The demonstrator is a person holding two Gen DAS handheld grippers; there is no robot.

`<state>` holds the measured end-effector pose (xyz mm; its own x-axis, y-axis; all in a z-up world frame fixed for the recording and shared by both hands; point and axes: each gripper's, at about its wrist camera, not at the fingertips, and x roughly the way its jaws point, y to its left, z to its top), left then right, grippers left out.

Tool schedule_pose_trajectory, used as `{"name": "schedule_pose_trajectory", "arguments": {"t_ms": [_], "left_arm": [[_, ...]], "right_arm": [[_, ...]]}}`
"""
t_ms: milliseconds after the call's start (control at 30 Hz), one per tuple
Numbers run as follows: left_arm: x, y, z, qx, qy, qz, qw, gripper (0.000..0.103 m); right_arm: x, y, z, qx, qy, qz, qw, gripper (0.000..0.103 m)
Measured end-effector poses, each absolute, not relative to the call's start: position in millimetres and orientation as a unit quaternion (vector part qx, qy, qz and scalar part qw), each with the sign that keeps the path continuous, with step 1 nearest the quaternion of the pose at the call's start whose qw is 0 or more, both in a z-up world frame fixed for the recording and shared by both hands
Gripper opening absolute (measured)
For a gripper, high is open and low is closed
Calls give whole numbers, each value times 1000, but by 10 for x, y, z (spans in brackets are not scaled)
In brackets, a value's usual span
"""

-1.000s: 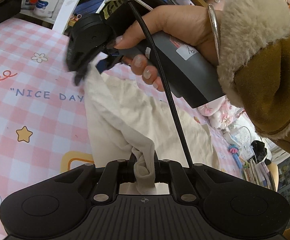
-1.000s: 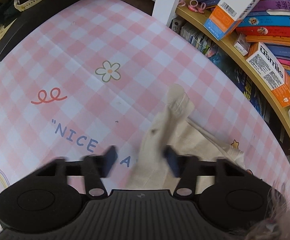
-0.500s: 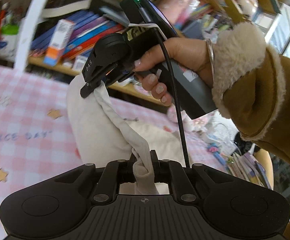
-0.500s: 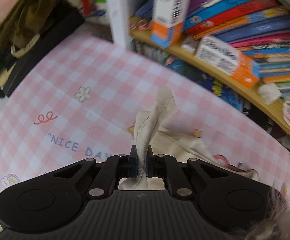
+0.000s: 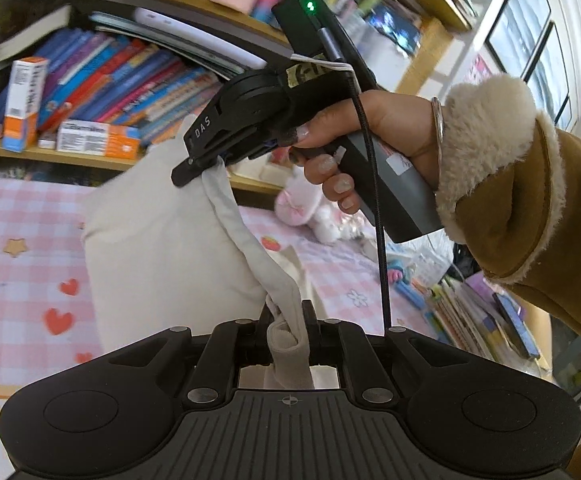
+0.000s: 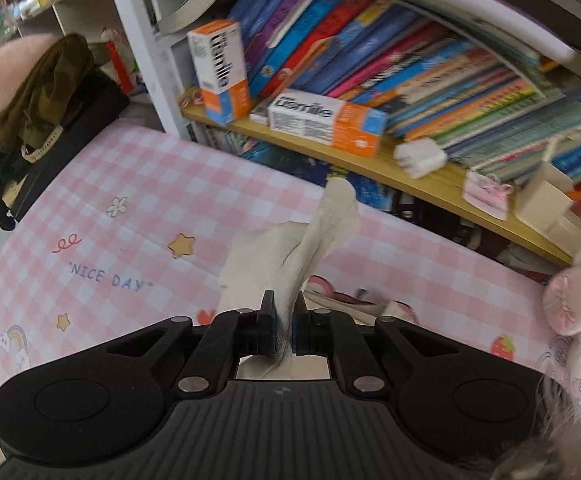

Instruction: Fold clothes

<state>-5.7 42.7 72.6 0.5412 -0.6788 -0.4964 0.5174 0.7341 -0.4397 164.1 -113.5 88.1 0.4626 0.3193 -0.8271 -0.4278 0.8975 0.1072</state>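
A cream-coloured garment (image 5: 162,248) hangs in the air above the pink checked table cover (image 5: 14,280). My left gripper (image 5: 288,328) is shut on one bunched edge of it. My right gripper (image 6: 284,324) is shut on another edge; it also shows in the left wrist view (image 5: 206,164), held in a hand higher up, with cloth stretched between the two. In the right wrist view the garment (image 6: 314,240) rises from the jaws and its lower part drapes toward the cover (image 6: 130,208).
A wooden bookshelf (image 6: 430,184) with books and orange-and-white boxes (image 6: 326,122) runs behind the table. A pink plush toy (image 6: 574,296) lies at the right. Dark clothes (image 6: 42,96) are piled at the left. Books (image 5: 474,312) stand beyond the table's right end.
My right gripper closed on the garment's edge a second ago. Both grippers have since lifted the garment up off the table cover, and the views tilted up toward the bookshelf.
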Motion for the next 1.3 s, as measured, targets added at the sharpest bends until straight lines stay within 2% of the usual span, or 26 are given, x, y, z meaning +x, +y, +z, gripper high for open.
{"name": "schedule_pose_trajectory", "arguments": {"t_ms": [367,667,733,767,800,867,1100,1300], "left_arm": [[-227,-673,573,-80,371,-306,873,10],[-253,-1204,332,-34,417,-282,863,11],[-264,-1281,292,-28,430,-278,858,17],[-269,-1313,280,-30,437,-281,854,25],[-283,-1339,277,-36,442,-291,848,29],[-325,-1380,287,-52,446,-321,834,30],[-461,-1149,315,-96,440,-323,832,31],[-506,-602,134,-143,442,-195,864,31]], "right_arm": [[1488,-2187,658,-15,456,245,856,6],[1425,-2789,308,24,468,248,848,6],[1415,-2866,208,32,473,244,846,7],[1410,-2902,158,34,476,238,846,10],[1401,-2943,105,37,478,229,847,18],[1372,-3035,36,40,478,207,853,24],[1061,-3445,45,69,465,187,863,36],[335,-3513,101,80,469,238,847,37]]}}
